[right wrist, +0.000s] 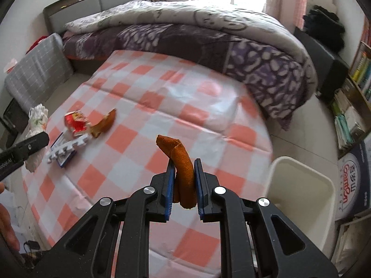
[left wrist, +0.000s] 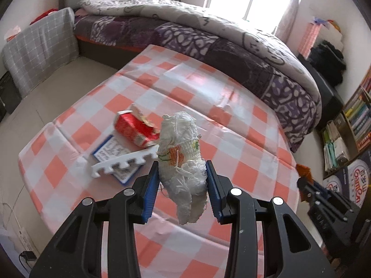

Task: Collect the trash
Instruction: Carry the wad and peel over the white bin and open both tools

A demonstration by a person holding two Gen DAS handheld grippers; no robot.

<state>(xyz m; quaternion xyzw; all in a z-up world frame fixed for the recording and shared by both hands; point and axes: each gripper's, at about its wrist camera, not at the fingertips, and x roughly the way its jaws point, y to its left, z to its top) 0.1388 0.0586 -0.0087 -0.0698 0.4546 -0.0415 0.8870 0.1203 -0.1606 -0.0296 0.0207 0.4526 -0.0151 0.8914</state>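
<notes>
In the left wrist view, a crumpled white wrapper (left wrist: 185,162) is clamped between the blue pads of the left gripper (left wrist: 183,190) and held up above the checked tablecloth (left wrist: 231,120), while a red carton (left wrist: 135,129), a white foam strip (left wrist: 123,162) and a blue-edged card (left wrist: 113,155) are seen lying together on the cloth beyond it. In the right wrist view, an orange peel (right wrist: 183,169) is pinched upright in the right gripper (right wrist: 184,185) above the cloth, a second peel (right wrist: 104,124) is seen beside the carton at left, and a white bin (right wrist: 301,197) is seen on the floor just off the table's right edge.
</notes>
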